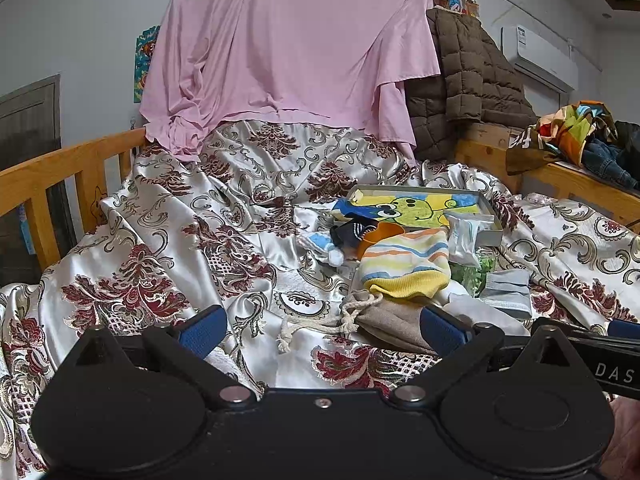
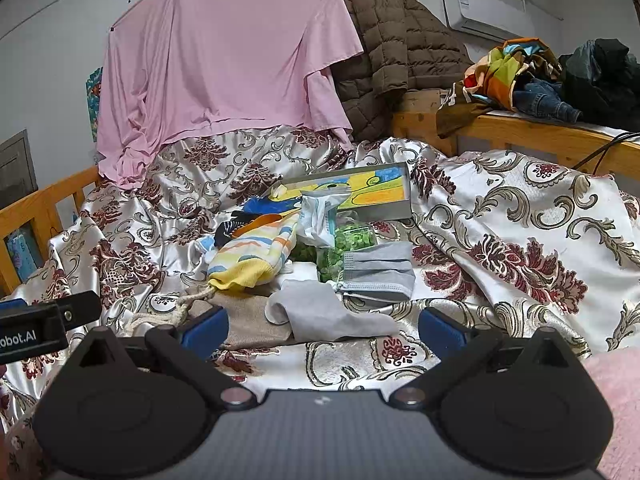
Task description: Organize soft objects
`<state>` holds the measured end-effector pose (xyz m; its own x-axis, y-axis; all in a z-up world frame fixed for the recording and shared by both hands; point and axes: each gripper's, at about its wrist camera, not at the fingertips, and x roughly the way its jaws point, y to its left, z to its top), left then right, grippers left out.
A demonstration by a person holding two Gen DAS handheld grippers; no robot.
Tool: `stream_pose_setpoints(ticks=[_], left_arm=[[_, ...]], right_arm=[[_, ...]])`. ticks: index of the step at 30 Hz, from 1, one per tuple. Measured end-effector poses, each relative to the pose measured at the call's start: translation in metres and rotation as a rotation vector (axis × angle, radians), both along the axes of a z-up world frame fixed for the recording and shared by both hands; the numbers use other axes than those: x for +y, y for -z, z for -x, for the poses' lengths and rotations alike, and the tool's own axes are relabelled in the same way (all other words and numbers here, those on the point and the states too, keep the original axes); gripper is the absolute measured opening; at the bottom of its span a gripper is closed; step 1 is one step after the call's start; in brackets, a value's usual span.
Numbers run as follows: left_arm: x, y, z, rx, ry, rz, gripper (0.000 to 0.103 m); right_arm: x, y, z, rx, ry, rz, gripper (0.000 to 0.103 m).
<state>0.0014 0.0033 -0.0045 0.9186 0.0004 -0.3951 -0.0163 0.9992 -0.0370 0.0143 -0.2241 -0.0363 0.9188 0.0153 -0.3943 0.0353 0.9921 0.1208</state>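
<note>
left gripper (image 1: 320, 330) jaws spread wide, nothing betw. them, low over the patterned satin bedspread (image 1: 168, 240). beige drawstring pouch (image 1: 394, 320) lies just ahead, touching the inner side of its right finger; cord trails toward the gap. striped yellow sock (image 1: 406, 266) lies past the pouch, overlapping its far edge.

right gripper (image 2: 323, 330) also wide open, empty. grey sock (image 2: 320, 310) sits right in front betw. the fingers, pouch (image 2: 244, 320) by its left finger, grey face mask (image 2: 380, 270) further ahead, slightly right. flat box w/ cartoon picture (image 2: 360, 192) well beyond, behind the pile.
</note>
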Motion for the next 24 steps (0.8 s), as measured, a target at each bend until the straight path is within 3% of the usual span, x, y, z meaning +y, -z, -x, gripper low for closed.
stream_pose_setpoints(ticks=[8,19,24], left_arm=[[-0.009,0.008,-0.004,0.010,0.023,-0.004,0.102],[-0.005,0.019,-0.035,0.073,0.101,0.139,0.102],[-0.007,0.026,-0.057,0.110,0.147,0.157,0.102]], right_arm=[[0.003,0.002,-0.004,0.015,0.024,-0.012,0.103],[-0.007,0.006,-0.022,0.076,0.045,-0.047,0.103],[-0.014,0.002,-0.033,0.040,0.045,-0.053,0.103]])
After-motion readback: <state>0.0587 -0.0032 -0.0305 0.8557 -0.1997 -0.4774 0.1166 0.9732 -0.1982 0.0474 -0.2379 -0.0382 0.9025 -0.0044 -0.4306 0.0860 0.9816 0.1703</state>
